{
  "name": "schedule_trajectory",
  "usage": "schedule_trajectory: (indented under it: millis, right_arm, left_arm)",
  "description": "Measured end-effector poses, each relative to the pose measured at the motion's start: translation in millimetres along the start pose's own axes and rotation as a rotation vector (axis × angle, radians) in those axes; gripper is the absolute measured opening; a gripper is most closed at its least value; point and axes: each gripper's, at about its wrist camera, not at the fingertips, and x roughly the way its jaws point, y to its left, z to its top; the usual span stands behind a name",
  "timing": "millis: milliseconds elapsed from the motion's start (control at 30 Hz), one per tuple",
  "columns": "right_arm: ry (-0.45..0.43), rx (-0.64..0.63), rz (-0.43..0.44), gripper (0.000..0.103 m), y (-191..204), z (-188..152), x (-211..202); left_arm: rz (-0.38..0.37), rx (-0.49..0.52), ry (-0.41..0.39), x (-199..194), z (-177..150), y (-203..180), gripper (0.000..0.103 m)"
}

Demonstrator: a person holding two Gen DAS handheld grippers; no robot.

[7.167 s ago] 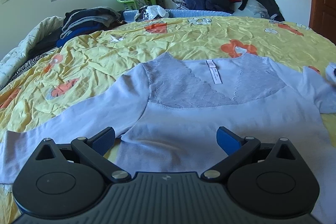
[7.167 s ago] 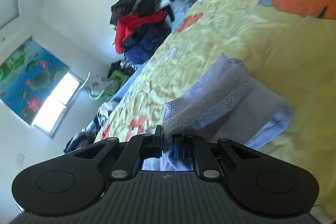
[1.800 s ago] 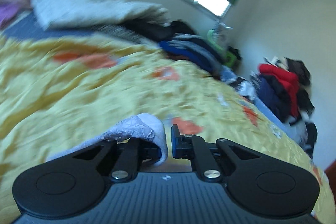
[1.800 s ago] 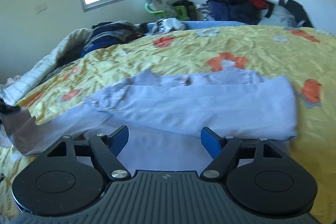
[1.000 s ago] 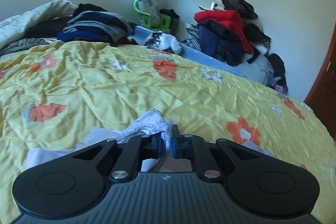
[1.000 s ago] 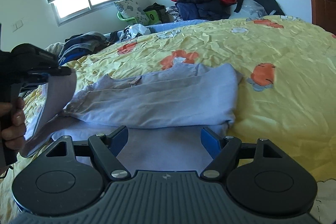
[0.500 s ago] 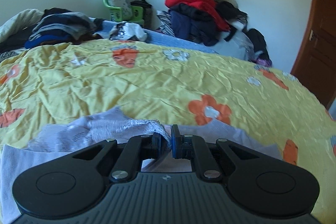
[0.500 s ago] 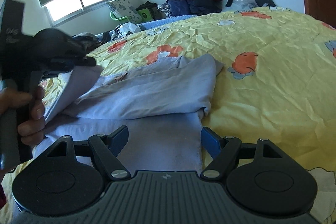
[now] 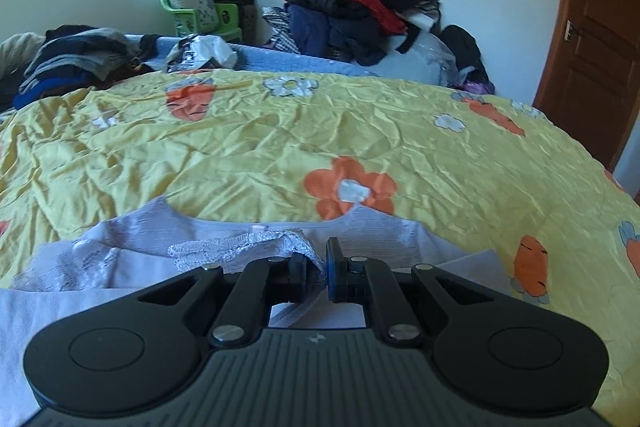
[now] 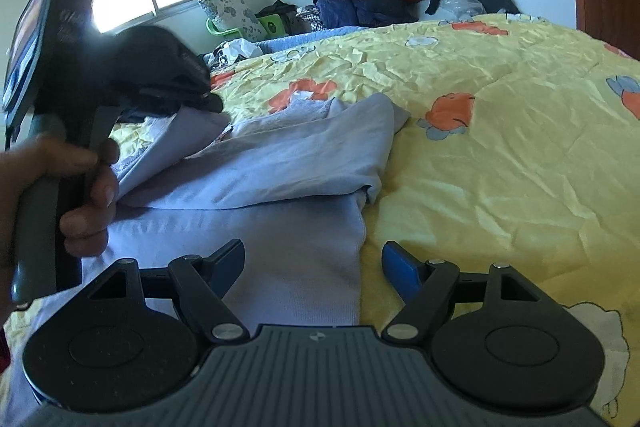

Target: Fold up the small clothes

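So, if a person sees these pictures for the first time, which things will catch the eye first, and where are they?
First comes the bright yellow bedspread with orange flowers, filling the middle of both views. On its near part lies the pale lilac top, partly folded, its lace edge pinched in the shut left gripper, while the right gripper stands open over the hem. Behind, against the far wall, a pile of clothes with a red jacket stands out.
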Motion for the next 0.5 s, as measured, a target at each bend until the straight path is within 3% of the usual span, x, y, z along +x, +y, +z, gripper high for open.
schedule_trajectory:
  millis: [233,500]
  right_arm:
    - [-0.006,-0.087,-0.045,0.081,8,-5,-2]
    - [-0.010,-0.088,-0.063,0.081,1,-8,-9]
  left_arm:
    - [-0.031,0.040,0.019,6,-1,-24,0.009]
    - [-0.059,0.078,0.042,14,-4,-47,0.009]
